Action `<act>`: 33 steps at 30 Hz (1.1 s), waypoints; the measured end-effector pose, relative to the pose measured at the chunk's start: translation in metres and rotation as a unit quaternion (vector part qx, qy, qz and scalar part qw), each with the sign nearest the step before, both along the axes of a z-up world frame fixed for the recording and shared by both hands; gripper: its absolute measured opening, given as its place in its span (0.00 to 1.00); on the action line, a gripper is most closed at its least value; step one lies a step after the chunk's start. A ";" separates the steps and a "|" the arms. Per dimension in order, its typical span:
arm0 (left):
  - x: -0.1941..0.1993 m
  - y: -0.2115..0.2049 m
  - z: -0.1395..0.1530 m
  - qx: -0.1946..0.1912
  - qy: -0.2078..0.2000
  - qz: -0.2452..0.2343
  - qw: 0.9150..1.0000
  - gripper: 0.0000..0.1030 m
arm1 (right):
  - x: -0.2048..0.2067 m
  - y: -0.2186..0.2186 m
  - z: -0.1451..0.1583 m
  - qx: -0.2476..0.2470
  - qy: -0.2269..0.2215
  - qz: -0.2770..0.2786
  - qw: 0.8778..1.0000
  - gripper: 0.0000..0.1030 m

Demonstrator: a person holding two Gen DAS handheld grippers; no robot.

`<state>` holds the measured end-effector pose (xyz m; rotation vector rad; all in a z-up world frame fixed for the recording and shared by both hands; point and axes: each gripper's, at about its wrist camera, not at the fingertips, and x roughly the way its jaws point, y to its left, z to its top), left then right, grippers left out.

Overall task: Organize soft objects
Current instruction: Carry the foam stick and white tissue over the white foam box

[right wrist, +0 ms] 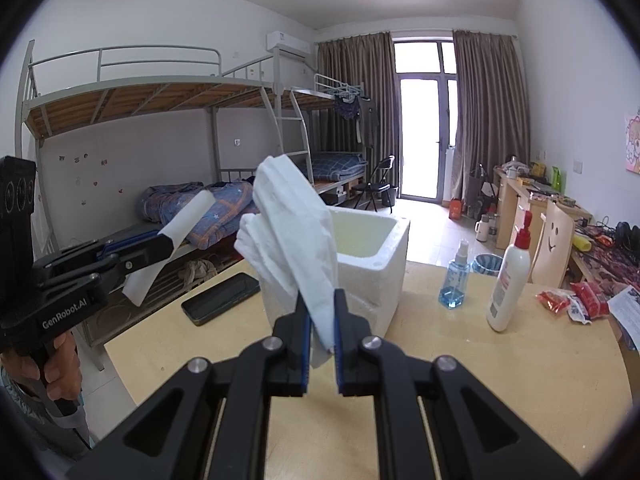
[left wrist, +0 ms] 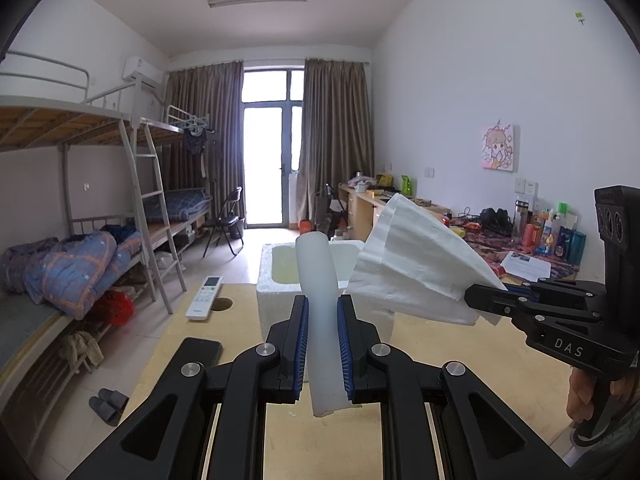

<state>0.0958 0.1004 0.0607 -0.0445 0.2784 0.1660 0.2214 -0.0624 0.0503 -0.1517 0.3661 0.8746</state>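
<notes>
My left gripper (left wrist: 323,344) is shut on a white foam strip (left wrist: 320,300) that stands upright between its pads, above the wooden table. In the right wrist view the same gripper (right wrist: 166,246) is at the left with the strip (right wrist: 184,220) in it. My right gripper (right wrist: 321,332) is shut on a crumpled white cloth (right wrist: 294,232), held up in front of a white foam box (right wrist: 372,264). In the left wrist view the right gripper (left wrist: 476,298) holds the cloth (left wrist: 416,264) to the right of the box (left wrist: 272,292).
On the table (right wrist: 440,360) lie a black phone (right wrist: 222,298), a white remote (left wrist: 205,296), a blue spray bottle (right wrist: 455,280), a white lotion bottle (right wrist: 510,280) and red snack packets (right wrist: 576,300). Bunk beds (left wrist: 80,264) stand at the left, a cluttered desk (left wrist: 520,240) along the right wall.
</notes>
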 end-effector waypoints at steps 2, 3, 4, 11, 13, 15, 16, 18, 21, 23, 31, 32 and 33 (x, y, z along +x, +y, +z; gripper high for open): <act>0.005 0.005 0.002 0.000 0.000 0.000 1.000 0.15 | 0.001 0.004 0.004 -0.001 -0.003 0.000 1.000 0.12; 0.008 0.008 0.003 -0.001 0.001 0.000 1.000 0.15 | 0.002 0.006 0.006 -0.001 -0.004 0.001 1.000 0.12; 0.010 0.009 0.004 -0.001 0.002 0.001 1.000 0.15 | 0.003 0.009 0.008 -0.002 -0.005 0.002 1.000 0.12; 0.024 0.015 0.013 0.006 -0.001 -0.005 1.000 0.15 | 0.018 0.020 0.021 -0.002 -0.010 -0.010 1.000 0.12; 0.029 0.016 0.017 0.006 -0.001 -0.006 1.000 0.15 | 0.023 0.024 0.025 -0.003 -0.009 -0.016 1.000 0.12; 0.034 0.020 0.022 0.007 -0.004 -0.006 1.000 0.15 | 0.027 0.025 0.028 -0.003 -0.011 -0.019 1.000 0.12; 0.036 0.021 0.023 0.007 -0.005 -0.007 1.000 0.15 | 0.029 0.027 0.030 -0.004 -0.011 -0.021 1.000 0.12; 0.043 0.022 0.027 0.003 -0.004 -0.013 1.000 0.15 | 0.032 0.030 0.033 -0.006 -0.009 -0.021 1.000 0.12; 0.052 0.025 0.030 0.003 -0.003 -0.015 1.000 0.15 | 0.038 0.033 0.033 -0.008 -0.006 -0.025 1.000 0.12; 0.058 0.027 0.031 0.001 -0.004 -0.015 1.000 0.15 | 0.043 0.036 0.034 -0.008 -0.003 -0.026 1.000 0.12; 0.081 0.035 0.029 0.004 0.009 -0.011 1.000 0.15 | 0.067 0.044 0.034 -0.013 0.010 -0.035 0.999 0.12; 0.084 0.036 0.029 0.004 0.011 -0.012 1.000 0.15 | 0.071 0.045 0.034 -0.013 0.012 -0.035 0.999 0.12; 0.087 0.037 0.028 0.001 0.014 -0.014 1.000 0.15 | 0.073 0.047 0.035 -0.014 0.013 -0.035 0.999 0.12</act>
